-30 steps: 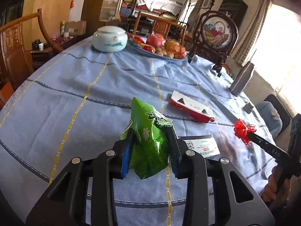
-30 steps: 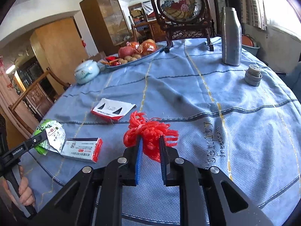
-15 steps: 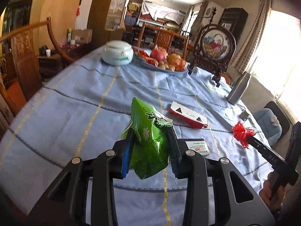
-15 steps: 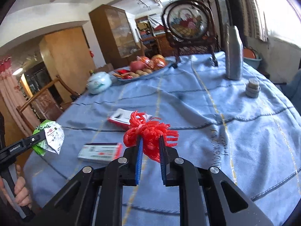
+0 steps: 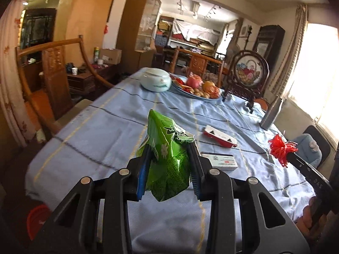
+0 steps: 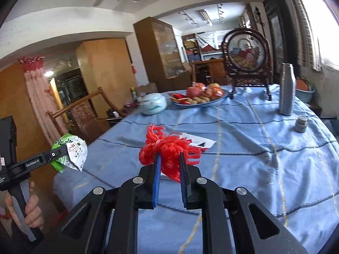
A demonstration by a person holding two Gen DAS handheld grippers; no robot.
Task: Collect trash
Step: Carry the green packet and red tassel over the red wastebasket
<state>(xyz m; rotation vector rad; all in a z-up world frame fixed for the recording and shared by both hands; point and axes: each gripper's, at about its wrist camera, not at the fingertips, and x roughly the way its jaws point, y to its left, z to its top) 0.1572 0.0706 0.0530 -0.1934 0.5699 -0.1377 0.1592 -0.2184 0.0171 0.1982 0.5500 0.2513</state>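
In the left wrist view, the left gripper (image 5: 169, 165) is seen clamped on a crumpled green snack bag (image 5: 167, 158), held at lower centre of the frame above the near edge of the blue tablecloth (image 5: 110, 131). Only this view shows the white and red carton (image 5: 223, 163) lying flat on the cloth just right of the bag, and the whole of the red and white box (image 5: 219, 136) beyond it. In the right wrist view that box (image 6: 198, 140) is mostly hidden behind the red mesh netting (image 6: 167, 152), which is pinched between the pads of the right gripper (image 6: 169, 169) at centre frame.

Each view also catches the other tool from the side. The left gripper (image 6: 63, 152) with the bag's white printed face (image 6: 73, 155) is seen at the left edge, a hand (image 6: 31, 209) wrapped round its handle at the lower left. The right gripper (image 5: 291, 157) and its netting (image 5: 280, 149) appear at the right edge of the left view, the hand below it cut off and dim.

The small grey stacked caps (image 6: 301, 123) are seen only in the right view, near the steel bottle (image 6: 287, 89). At the far end of the table stand a pale lidded jar (image 5: 156, 82), a fruit plate (image 5: 197, 86) and a framed embroidery screen (image 5: 248, 75). A wooden chair (image 5: 53, 80) stands at the left, and a red round object (image 5: 37, 220) on the floor at the lower left cannot be made out. The print on the bag is too small to be read.
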